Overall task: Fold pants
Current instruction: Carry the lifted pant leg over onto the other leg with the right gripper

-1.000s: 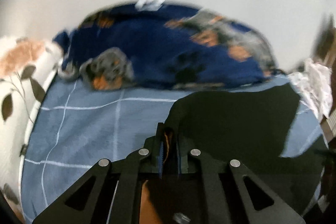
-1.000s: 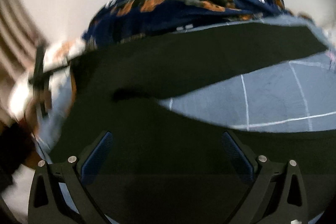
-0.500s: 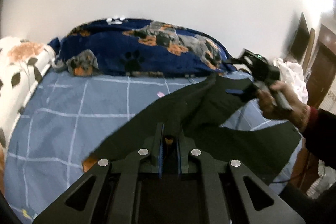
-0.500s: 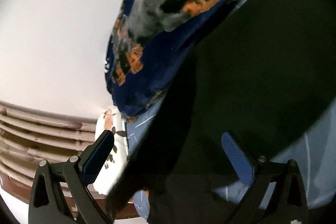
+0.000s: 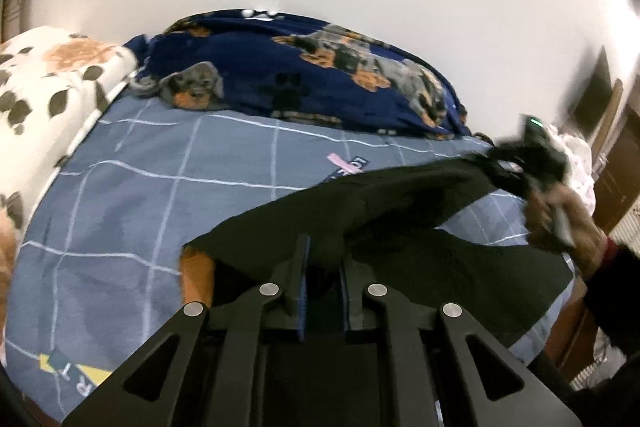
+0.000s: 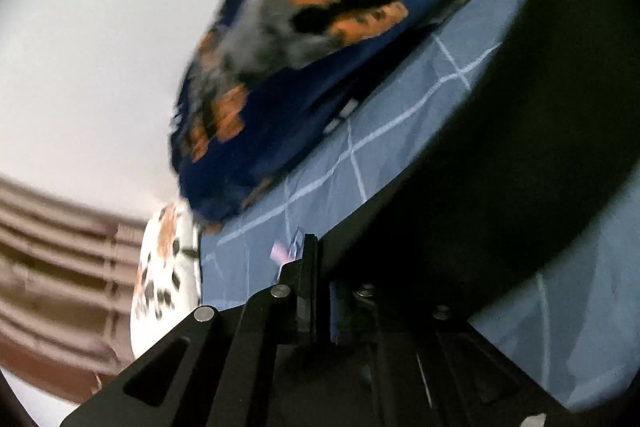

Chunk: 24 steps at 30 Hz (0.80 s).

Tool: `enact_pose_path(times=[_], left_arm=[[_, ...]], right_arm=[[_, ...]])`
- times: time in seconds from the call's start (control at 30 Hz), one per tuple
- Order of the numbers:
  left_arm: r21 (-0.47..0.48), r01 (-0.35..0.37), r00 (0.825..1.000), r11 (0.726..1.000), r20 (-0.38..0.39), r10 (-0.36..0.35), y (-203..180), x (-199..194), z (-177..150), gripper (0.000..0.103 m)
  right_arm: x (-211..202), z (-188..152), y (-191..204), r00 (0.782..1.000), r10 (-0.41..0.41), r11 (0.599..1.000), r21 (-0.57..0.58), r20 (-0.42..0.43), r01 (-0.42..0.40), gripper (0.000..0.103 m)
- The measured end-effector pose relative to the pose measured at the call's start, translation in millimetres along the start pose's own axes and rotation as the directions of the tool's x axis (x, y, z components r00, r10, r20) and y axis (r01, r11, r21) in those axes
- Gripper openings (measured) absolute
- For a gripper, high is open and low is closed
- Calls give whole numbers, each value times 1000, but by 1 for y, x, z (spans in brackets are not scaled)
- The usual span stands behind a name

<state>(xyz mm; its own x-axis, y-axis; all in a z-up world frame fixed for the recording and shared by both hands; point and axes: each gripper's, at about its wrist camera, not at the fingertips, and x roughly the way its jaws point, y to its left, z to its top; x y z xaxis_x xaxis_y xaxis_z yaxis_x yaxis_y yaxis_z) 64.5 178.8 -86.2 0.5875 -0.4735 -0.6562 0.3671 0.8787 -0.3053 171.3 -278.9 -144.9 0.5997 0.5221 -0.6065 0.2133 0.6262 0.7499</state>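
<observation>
Black pants (image 5: 400, 211) hang stretched above a blue checked bed sheet (image 5: 160, 187). My left gripper (image 5: 323, 267) is shut on one edge of the cloth, low in the left wrist view. The fabric runs up to the right, where my right gripper (image 5: 516, 163) grips its other end in a person's hand (image 5: 560, 223). In the right wrist view the right gripper (image 6: 322, 259) has its jaws closing, nearly together, on the pants (image 6: 500, 167), which drape off to the right. The view is rolled steeply.
A navy blanket with dog prints (image 5: 280, 75) is heaped along the white wall at the back of the bed. A white floral pillow (image 5: 48, 79) lies at the left. Dark wooden furniture (image 5: 616, 179) stands past the bed's right edge.
The right gripper's jaws went from wide open to nearly together on the black cloth, and its view rolled. The pants rose off the sheet and now stretch between both grippers.
</observation>
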Motion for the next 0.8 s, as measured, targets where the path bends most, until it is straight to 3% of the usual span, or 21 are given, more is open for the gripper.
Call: enact_pose_path(times=[0.13, 0.23, 0.43, 0.8], left_arm=[[9, -29, 999, 1000, -27, 29, 8, -10, -10, 15], [27, -52, 997, 998, -54, 54, 8, -14, -24, 15], [13, -90, 989, 996, -115, 91, 16, -15, -58, 15], [25, -136, 979, 990, -150, 138, 23, -15, -95, 16]], right_arm=[[-48, -59, -1, 1000, 8, 999, -36, 3, -8, 6], [-73, -100, -17, 1000, 17, 1000, 2, -25, -17, 5], [-79, -171, -46, 997, -1, 998, 69, -83, 6, 5], [-72, -216, -72, 987, -22, 990, 132, -159, 43, 5]])
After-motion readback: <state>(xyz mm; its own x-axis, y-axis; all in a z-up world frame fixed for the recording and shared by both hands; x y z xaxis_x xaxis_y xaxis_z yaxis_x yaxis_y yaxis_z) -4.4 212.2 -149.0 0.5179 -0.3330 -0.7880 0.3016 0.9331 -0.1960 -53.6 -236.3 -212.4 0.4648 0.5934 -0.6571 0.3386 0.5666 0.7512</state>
